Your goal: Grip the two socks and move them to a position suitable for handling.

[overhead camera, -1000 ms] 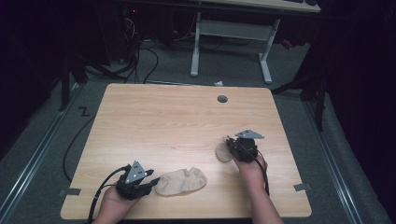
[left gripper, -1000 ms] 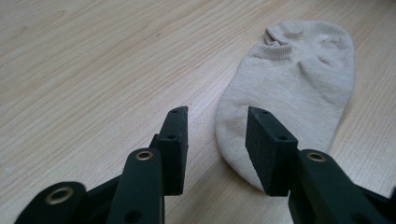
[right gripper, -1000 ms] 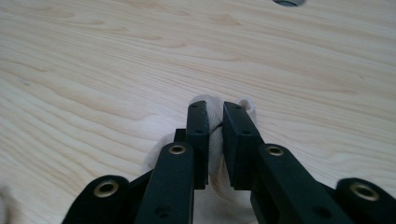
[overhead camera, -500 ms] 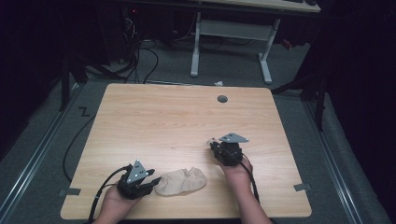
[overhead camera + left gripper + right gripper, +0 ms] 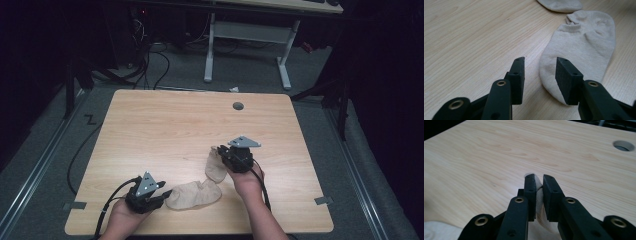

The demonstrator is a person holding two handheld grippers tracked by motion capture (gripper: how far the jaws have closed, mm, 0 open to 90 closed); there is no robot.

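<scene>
The held sock [image 5: 216,166] hangs at lower centre of the high view, pinched by the right gripper [image 5: 231,156]. 1 flat sock [image 5: 194,194] lies just below-left (long axis sideways), toe between the left gripper's [image 5: 161,194] parted jaws, unpinched.

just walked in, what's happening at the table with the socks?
A person works two beige socks on a wooden table with a handheld gripper in each hand. The right gripper is clamped on one sock and holds it near the second sock, which lies flat by the table's near edge. The left gripper sits at that flat sock's end with its jaws open, one jaw over the fabric, not pinching it. The socks aren't yet stacked or paired.
</scene>
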